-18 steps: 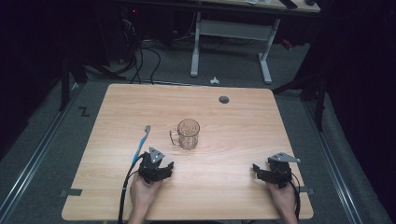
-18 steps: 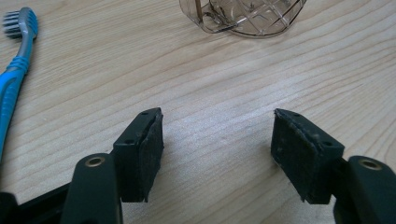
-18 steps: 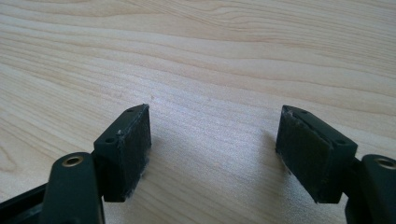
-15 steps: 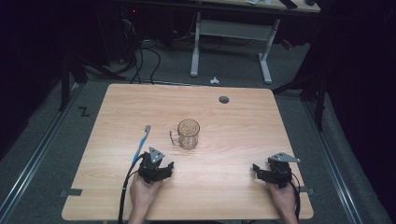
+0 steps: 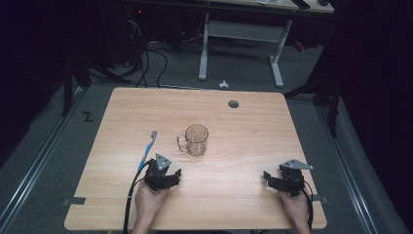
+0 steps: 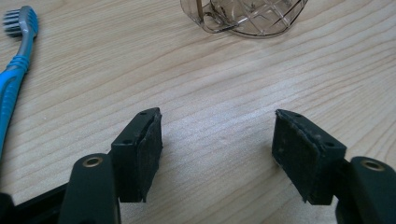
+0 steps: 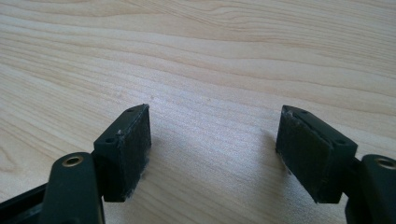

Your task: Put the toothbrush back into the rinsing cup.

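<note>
Dark floor w/ loose cables and a white desk frame (image 5: 241, 36) lay beyond the wooden table (image 5: 243, 126), which had a small round grommet hole (image 5: 233, 104) near its far edge, at approx. 12 o'clock from the centre. A clear cut-pattern glass mug (image 5: 196, 139) stood upright about mid-table, handle turned toward 9 o'clock; in the left gripper view its base showed at 12 o'clock (image 6: 247, 18), well apart from the pads. A blue toothbrush (image 5: 147, 148) lay flat at 9 o'clock from the mug, bristle end pointing to the far side, not touching it — the left gripper view had it at 10 o'clock (image 6: 14, 70). The left gripper (image 5: 168, 171), held by a hand at the near edge, sat at roughly 7 o'clock from the mug, just beside the toothbrush's handle end; its jaws stood wide apart w/ nothing but bare wood between them (image 6: 217, 140). The right gripper (image 5: 272, 176) rested at approx. 4 o'clock from the mug, well apart from it — jaws likewise spread wide and gripping nothing (image 7: 215, 144).
</note>
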